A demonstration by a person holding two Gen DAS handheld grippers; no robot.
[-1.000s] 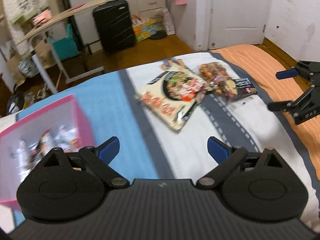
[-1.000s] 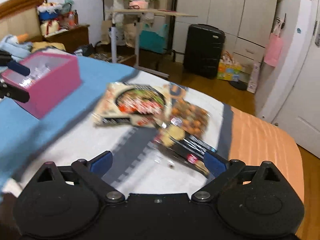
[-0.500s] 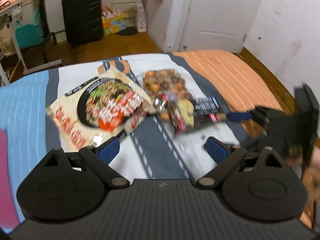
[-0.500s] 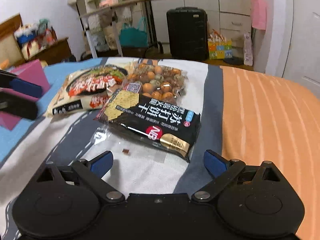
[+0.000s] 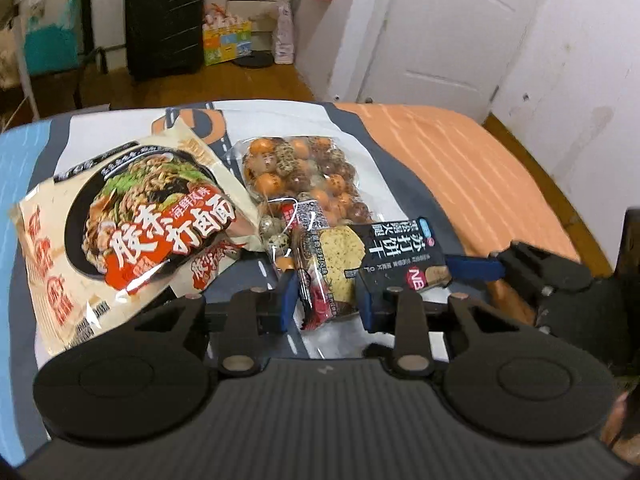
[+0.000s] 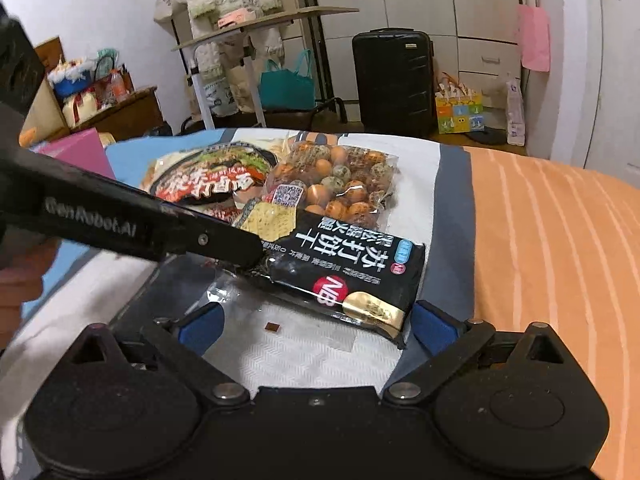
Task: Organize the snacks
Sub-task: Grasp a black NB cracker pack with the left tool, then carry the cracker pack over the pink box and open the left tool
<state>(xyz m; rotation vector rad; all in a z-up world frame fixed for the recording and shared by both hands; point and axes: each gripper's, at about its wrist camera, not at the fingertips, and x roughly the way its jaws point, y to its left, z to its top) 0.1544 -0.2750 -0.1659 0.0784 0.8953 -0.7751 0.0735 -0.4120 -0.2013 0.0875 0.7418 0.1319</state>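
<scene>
On the bed (image 6: pixel 540 240), three snack packs lie in a loose overlapping row across the white and grey part of the cover. My left gripper (image 5: pixel 326 300) has just been closing, and its blue pads now pinch the near end of the black cracker pack (image 5: pixel 384 256); from the right wrist view the same gripper (image 6: pixel 256 258) reaches in from the left and meets that pack (image 6: pixel 344 272) at its crinkled clear edge. My right gripper (image 6: pixel 316 326) sits low over the cover with its fingers spread wide, the gold corner of the cracker pack lying between them but apart from both pads. From the left wrist view that right gripper (image 5: pixel 472 268) shows at the far end of the same pack, one blue finger just beside it.

The clear bag of wrapped eggs (image 6: pixel 340 184) lies behind the cracker pack, partly under it. The noodle bag (image 5: pixel 132 224), printed with a dark bowl and red lettering, lies to the left of the eggs, its edge touching them.

A pink box (image 6: pixel 76 152) stands on the blue part of the cover, well apart from the packs at the left; only its wall shows here, so I cannot tell what it holds. A small brown crumb (image 6: pixel 273 327) rests on the white cover between my right fingers.
</scene>
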